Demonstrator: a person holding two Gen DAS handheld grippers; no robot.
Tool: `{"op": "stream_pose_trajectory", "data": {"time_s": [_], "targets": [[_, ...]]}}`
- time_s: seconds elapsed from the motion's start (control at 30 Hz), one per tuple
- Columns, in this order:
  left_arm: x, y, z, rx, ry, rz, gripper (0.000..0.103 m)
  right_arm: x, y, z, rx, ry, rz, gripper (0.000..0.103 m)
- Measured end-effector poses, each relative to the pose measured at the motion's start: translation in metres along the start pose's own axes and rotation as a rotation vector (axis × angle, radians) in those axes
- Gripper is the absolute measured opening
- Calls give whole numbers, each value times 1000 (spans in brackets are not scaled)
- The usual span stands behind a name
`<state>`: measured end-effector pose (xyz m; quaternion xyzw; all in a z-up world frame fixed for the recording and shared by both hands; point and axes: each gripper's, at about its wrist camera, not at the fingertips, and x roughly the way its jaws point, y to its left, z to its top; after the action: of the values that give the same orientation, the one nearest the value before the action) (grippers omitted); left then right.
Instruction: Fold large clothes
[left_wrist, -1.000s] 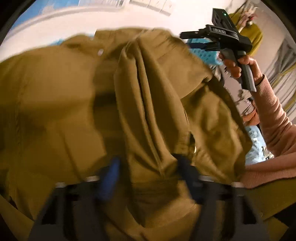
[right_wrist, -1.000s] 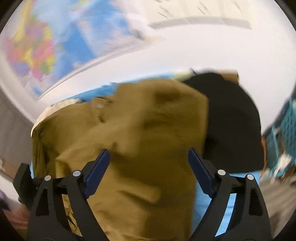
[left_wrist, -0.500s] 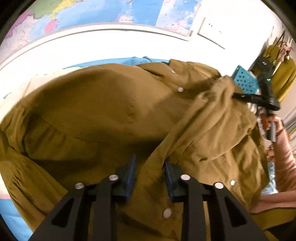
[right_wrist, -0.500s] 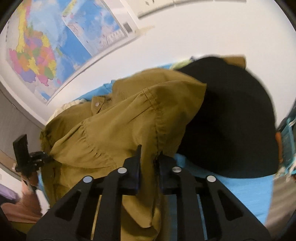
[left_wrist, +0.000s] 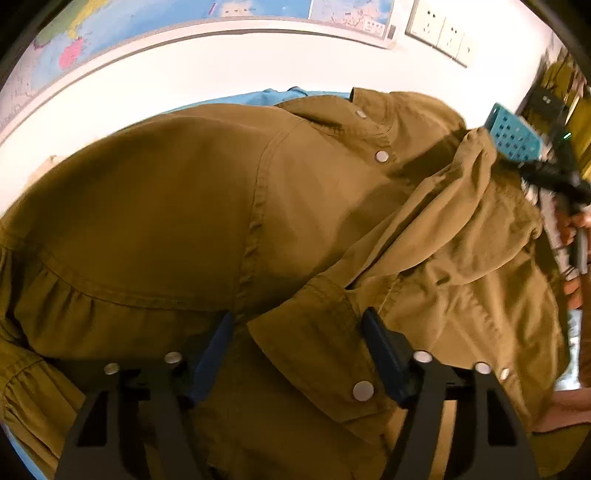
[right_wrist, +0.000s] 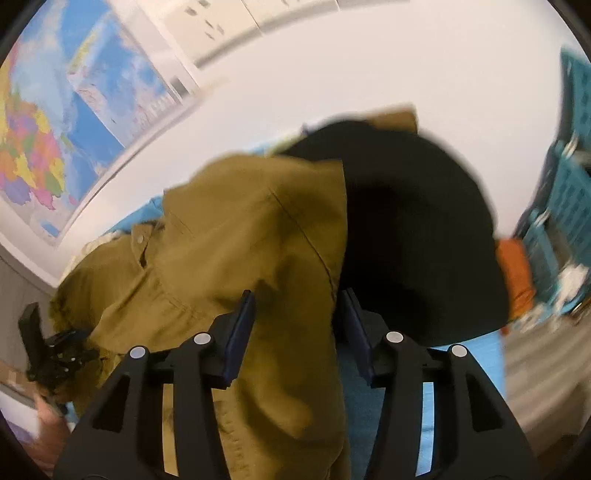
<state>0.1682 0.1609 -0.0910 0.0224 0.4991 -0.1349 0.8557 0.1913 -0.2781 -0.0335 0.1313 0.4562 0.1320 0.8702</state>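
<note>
An olive-brown shirt (left_wrist: 184, 206) with metal snaps lies spread over a blue-covered table (left_wrist: 280, 98). Its sleeve is folded across the body, and the cuff (left_wrist: 325, 332) rests between the fingers of my left gripper (left_wrist: 299, 350). Those jaws are opening and the left pad stands clear of the cloth. In the right wrist view the shirt's (right_wrist: 229, 236) edge hangs between the fingers of my right gripper (right_wrist: 297, 332), whose jaws are also opening, pads off the fabric. Each gripper shows small in the other's view: the right gripper (left_wrist: 554, 177) and the left gripper (right_wrist: 55, 354).
A black garment (right_wrist: 413, 229) lies on the blue cover (right_wrist: 465, 354) just right of the shirt, with something orange (right_wrist: 513, 273) beyond it. Teal plastic baskets (right_wrist: 569, 206) stand at the right. A white wall with maps (right_wrist: 74, 122) and sockets (left_wrist: 439, 29) runs behind the table.
Half a second ago both grippers were pinched shut on shirt fabric; now both sets of jaws have spread and the cloth lies loose between them. The left view has shifted over the cuff.
</note>
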Motion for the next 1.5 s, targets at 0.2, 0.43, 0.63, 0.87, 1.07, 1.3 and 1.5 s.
{"op": "stream_pose_trajectory", "data": {"time_s": [0.2,0.43,0.63,0.87,1.07,1.3,1.5], "targets": [[2,10,-2,-54,-4,-6,49,-32,82,-16,-240,-111,75,49],[-6,4,-8,-74,-23,-13,51,52,194,-53,-526,100,200,43],[-38,8,-23,-82,-102,23,56,118,210,-59,-512,210,117,43],[-87,19,-59,-76,-214,84,69,65,207,-64,-496,131,216,43],[-107,34,-82,-112,-260,100,69,64,249,-97,-584,175,322,45],[-126,48,-100,-146,-293,102,69,94,264,-111,-547,278,285,48],[-137,65,-114,-184,-330,106,72,33,308,-139,-684,264,526,62]]}}
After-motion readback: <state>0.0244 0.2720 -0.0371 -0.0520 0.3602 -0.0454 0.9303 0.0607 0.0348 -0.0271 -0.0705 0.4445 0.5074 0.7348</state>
